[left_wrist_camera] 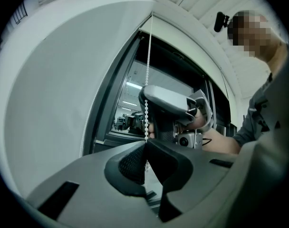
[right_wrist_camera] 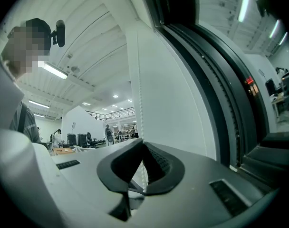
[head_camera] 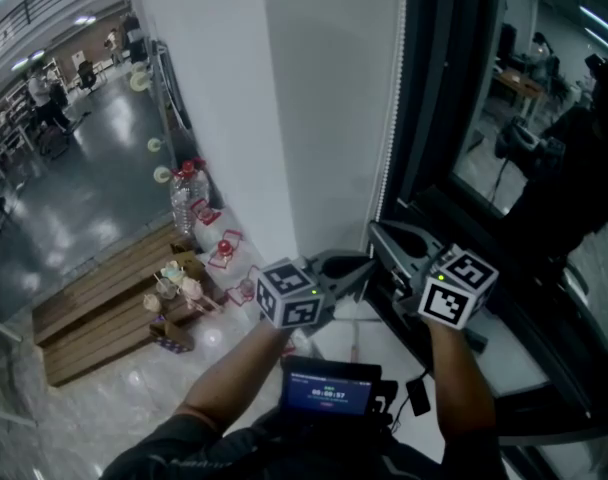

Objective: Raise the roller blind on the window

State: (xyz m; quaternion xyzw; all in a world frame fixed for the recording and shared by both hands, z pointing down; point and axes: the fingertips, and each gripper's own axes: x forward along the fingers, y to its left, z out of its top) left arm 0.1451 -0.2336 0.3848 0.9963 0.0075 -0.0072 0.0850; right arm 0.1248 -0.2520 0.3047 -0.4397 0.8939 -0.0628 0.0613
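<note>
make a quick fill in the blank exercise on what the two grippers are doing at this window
1. The left gripper is shut on the white bead ____.
2. The right gripper has its jaws ____ on a bead chain too.
3. In the head view, each gripper carries a cube with square ____ on its faces.

Missing words: chain; shut; markers
</note>
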